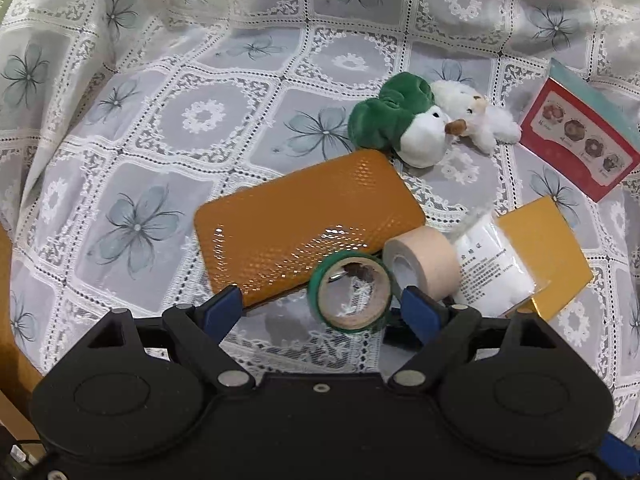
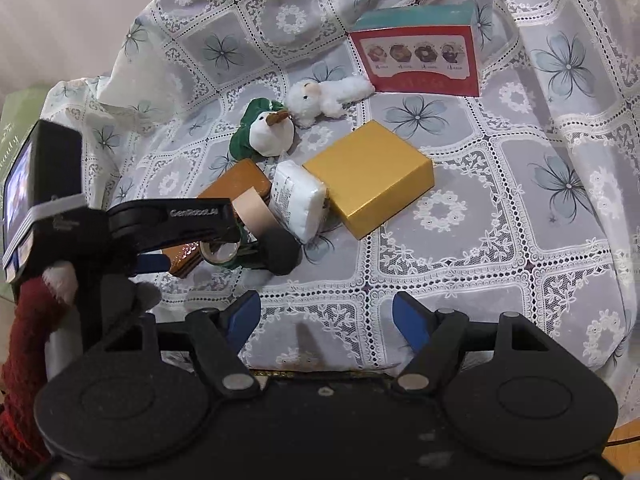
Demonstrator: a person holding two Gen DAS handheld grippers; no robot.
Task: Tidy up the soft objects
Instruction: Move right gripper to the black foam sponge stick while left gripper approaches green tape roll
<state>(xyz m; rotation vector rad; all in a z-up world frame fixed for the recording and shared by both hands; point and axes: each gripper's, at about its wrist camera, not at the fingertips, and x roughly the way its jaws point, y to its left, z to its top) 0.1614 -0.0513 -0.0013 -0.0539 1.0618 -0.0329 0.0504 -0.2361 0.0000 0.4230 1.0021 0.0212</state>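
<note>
Left tool [image 1: 320, 304] spread wide over the counter [image 1: 160, 152], green tape roll [image 1: 350, 290] between its fingers, unclamped. Right tool [image 2: 326, 314] likewise apart, holding nothing. Green-and-white plush [image 1: 396, 124] and white plush [image 1: 472, 118] lying touching, ahead and right of the left tool, beyond the orange case [image 1: 304, 220]. Left probably nearer, though busy at the tape.

The right gripper [image 2: 325, 320] hung spread above the lace cloth [image 2: 500, 240], holding nothing. To its left, the left gripper [image 2: 240, 246] reached in over a green tape roll [image 2: 219, 255], apparently beside it. Beyond lay a gold box [image 2: 370, 176], a white packet [image 2: 298, 200] and two plush toys [image 2: 276, 128].
</note>
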